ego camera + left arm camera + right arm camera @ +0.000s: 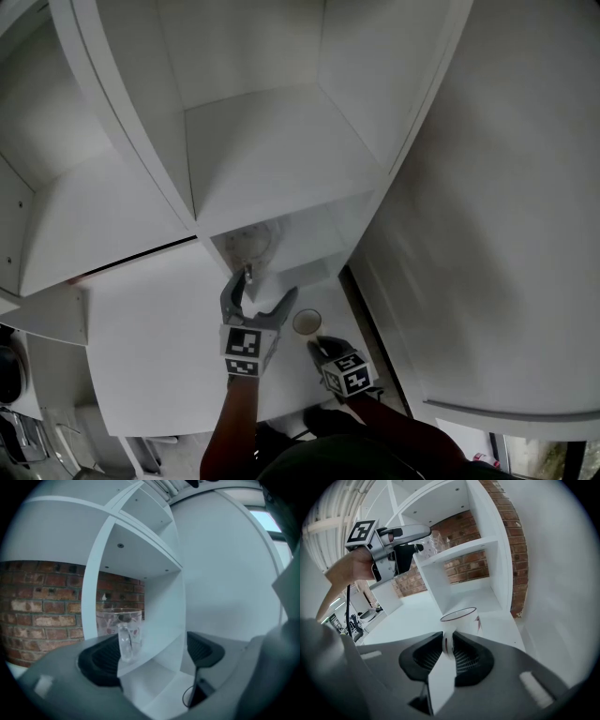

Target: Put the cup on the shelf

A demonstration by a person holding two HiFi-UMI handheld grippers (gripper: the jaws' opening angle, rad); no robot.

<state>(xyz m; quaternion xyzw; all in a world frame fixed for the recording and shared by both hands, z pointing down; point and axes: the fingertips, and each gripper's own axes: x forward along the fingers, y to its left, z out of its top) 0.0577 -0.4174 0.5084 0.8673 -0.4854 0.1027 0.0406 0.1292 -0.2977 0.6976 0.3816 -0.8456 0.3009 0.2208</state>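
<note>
A clear glass mug point(119, 626) stands on a board of the white shelf unit point(157, 641), near its front edge. My left gripper point(152, 654) is open, its pads wide apart, with the mug's handle just inside the left pad point(101, 660) and not pressed. From above, the left gripper point(267, 286) reaches at the glass mug point(248, 246) in a lower compartment. My right gripper point(448, 646) is shut on the handle of a white cup with a dark red rim point(461, 620). That white cup point(307, 322) hangs over the tabletop beside the left gripper.
The shelf unit point(272, 159) has several open white compartments, with a brick wall point(506, 522) behind it. A white tabletop point(159, 347) spreads below and left. A curved white wall point(487, 234) closes in on the right. A thin cable point(190, 695) hangs under the left gripper.
</note>
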